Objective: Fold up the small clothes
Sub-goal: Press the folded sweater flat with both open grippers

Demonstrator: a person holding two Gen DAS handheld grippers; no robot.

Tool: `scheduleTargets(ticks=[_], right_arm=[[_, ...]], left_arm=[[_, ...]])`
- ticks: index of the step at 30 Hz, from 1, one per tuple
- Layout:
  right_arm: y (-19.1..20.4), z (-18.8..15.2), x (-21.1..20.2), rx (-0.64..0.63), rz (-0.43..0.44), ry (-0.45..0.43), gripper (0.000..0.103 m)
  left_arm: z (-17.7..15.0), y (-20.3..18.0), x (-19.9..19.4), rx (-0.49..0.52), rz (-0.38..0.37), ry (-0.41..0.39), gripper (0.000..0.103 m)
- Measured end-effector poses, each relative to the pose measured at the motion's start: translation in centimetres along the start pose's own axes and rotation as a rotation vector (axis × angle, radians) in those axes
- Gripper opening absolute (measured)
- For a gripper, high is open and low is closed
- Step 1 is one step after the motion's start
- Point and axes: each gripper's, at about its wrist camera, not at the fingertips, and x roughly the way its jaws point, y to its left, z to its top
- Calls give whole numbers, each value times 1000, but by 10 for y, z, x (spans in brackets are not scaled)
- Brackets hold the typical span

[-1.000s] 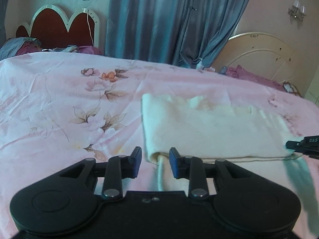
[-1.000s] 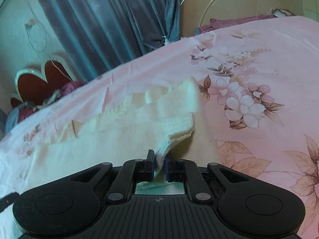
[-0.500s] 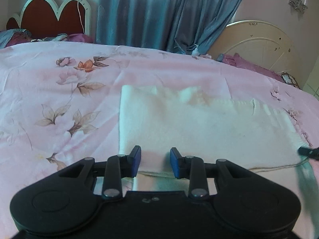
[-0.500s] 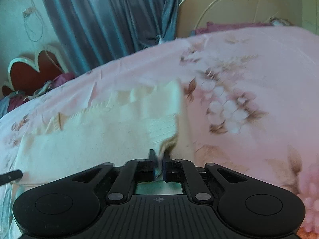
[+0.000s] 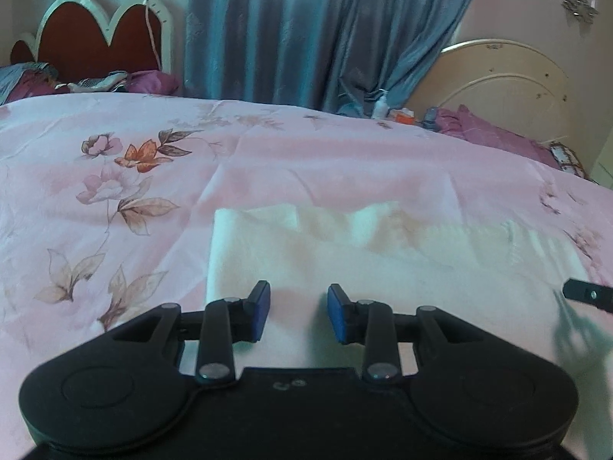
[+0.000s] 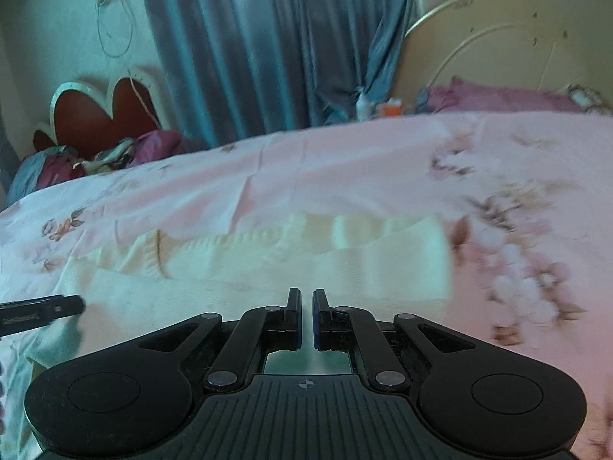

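Observation:
A cream knitted garment (image 5: 383, 268) lies folded flat on the pink floral bedspread (image 5: 115, 199); it also shows in the right wrist view (image 6: 306, 264). My left gripper (image 5: 299, 316) is open and empty, just above the garment's near left part. My right gripper (image 6: 305, 318) has its jaws almost closed with a thin gap and nothing between them, over the garment's near edge. The tip of the right gripper shows at the right edge of the left wrist view (image 5: 586, 295); the left gripper's tip shows at the left of the right wrist view (image 6: 42, 308).
A red scalloped headboard (image 5: 95, 42) and blue curtains (image 5: 306, 30) stand behind the bed. A cream headboard (image 5: 505, 84) and purple pillows (image 5: 494, 134) are at the back right. Small bottles (image 5: 383, 105) sit by the curtain.
My right gripper has let go of the garment's sleeve, which now lies flat on the folded garment. Both grippers have moved forward over the garment. My left gripper has stayed open.

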Motion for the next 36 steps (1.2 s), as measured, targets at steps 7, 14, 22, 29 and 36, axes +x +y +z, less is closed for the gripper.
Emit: scheduleTargets(ticks=[7,14,22,29,36], right_arm=[[-19,-5,15,-29,-55,31,5],[-12,-9,3,-47,-51,23,5],[-17,-11,-13,-29,-64,7,5],[-4,-20,-21,-39,-21,18,15],[10,-31,-33,-100,-16,-8,67]], left_arm=[[1,9,7,-3,18,3,34],[2,3,2,-15,39,5,32],[2,1,-10,-6,49,8,38],[-11,-18,-30,19,8,-4,54],[-35,-37,-39,71,-19,11,59]])
